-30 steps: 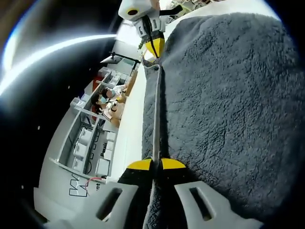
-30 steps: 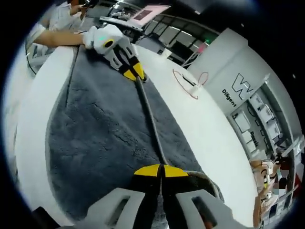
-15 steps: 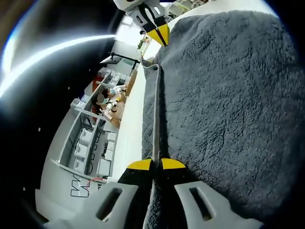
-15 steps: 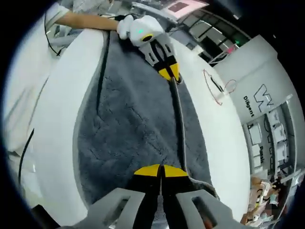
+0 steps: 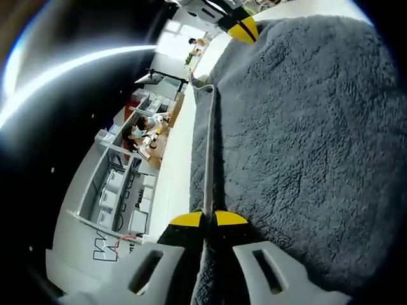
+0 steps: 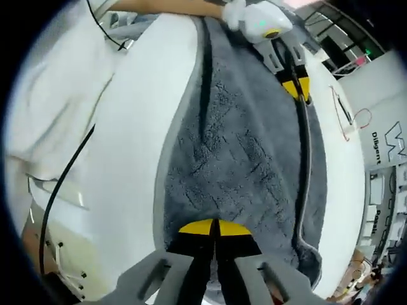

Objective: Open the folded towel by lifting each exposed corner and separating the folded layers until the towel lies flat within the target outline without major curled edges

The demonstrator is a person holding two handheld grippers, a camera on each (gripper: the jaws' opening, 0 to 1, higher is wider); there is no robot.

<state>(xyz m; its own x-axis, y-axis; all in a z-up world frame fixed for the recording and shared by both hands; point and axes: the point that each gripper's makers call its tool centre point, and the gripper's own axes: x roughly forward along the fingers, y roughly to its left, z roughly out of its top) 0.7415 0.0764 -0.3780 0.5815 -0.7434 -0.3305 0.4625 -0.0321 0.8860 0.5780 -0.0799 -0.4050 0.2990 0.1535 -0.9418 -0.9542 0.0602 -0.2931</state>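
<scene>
A person at a white table (image 6: pixel 137 159) works a dark grey towel (image 6: pixel 248 159) with a two-jaw gripper in each hand. On the left, the left gripper (image 5: pixel 208 219) has its yellow-tipped jaws pressed together on the towel's hemmed edge (image 5: pixel 207 152), which runs straight ahead from the tips; the pinch appears meant to keep that border under control while the layers are parted. In the left gripper view the fleecy face of the towel rises to the right of the hem, and the table's pale surface (image 5: pixel 175 159) lies to its left, with shelving (image 5: pixel 117 184) in the room beyond. At the top of that view the other tool's yellow tip is at the cloth's far end.

To the right, the right gripper (image 6: pixel 214 227) is likewise closed on the near edge of the towel, the cloth running between its tips. From there the towel stretches across the tabletop toward the left gripper, whose jaws meet the seam at the far side. Holding two points of one border apart looks like a way to draw the fold open evenly. A red outline (image 6: pixel 346 114) is marked on the table just beyond the towel, and a black cable (image 6: pixel 67 184) trails down the near side. The towel is spread, but one edge looks doubled.
</scene>
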